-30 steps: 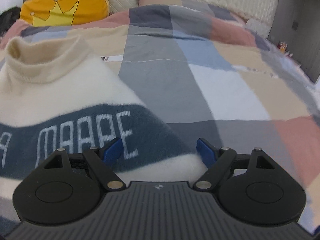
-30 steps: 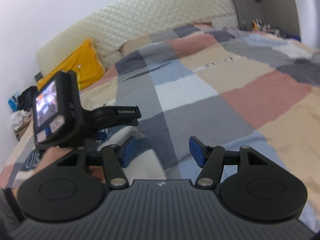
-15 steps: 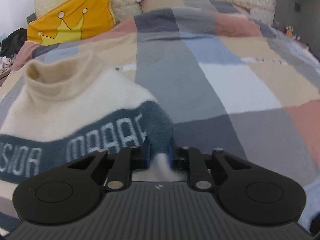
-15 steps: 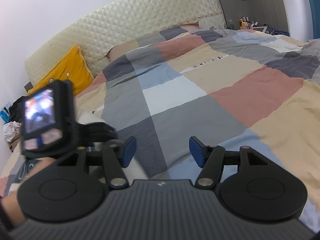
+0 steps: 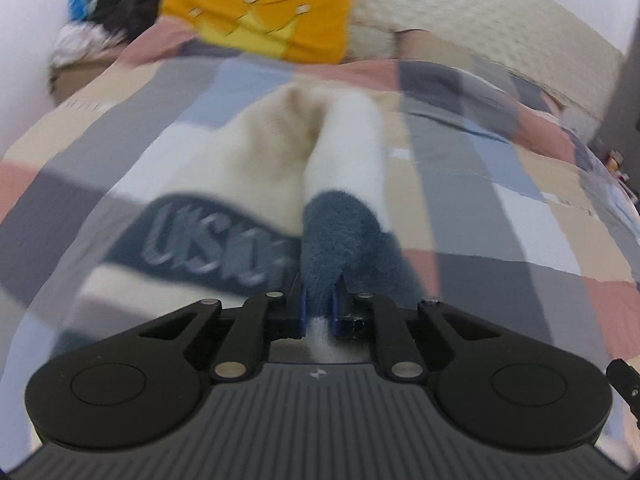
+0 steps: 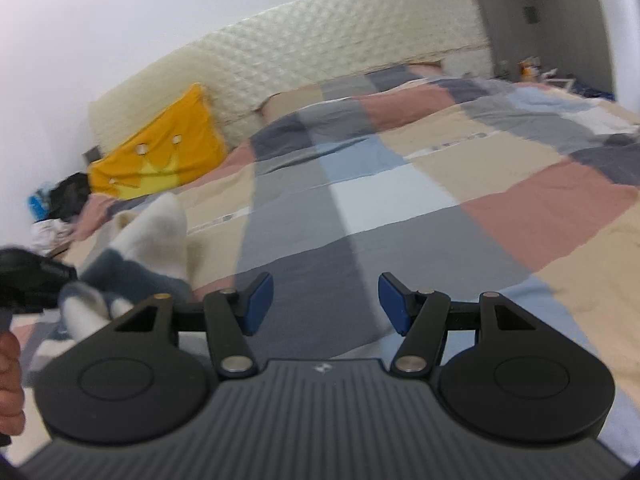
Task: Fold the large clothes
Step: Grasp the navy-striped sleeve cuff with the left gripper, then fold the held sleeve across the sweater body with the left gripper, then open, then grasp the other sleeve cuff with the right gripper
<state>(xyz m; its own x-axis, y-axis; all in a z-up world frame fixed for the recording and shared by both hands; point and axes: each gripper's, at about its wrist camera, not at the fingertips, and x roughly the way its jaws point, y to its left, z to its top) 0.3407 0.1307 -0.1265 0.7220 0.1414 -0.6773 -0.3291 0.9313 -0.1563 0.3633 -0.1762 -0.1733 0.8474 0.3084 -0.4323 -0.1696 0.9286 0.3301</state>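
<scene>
Left hand-held gripper (image 5: 319, 312) has lifted the pinched sweater (image 5: 340, 236) edge across

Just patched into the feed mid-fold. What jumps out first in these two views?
The left gripper is shut on a fold of the cream sweater, pinching its dark blue band and lifting it off the patchwork quilt. The right gripper hangs open over the quilt, holding nothing. A yellow crown pillow leans against the headboard.

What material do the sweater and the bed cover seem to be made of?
The sweater looks like a fuzzy knit, perhaps wool or a brushed synthetic: its cream and dark blue surface shows a soft raised nap where the left tongs pinch it. The bed cover looks like smooth matte woven cloth, probably cotton, flat, with faint creases.
</scene>
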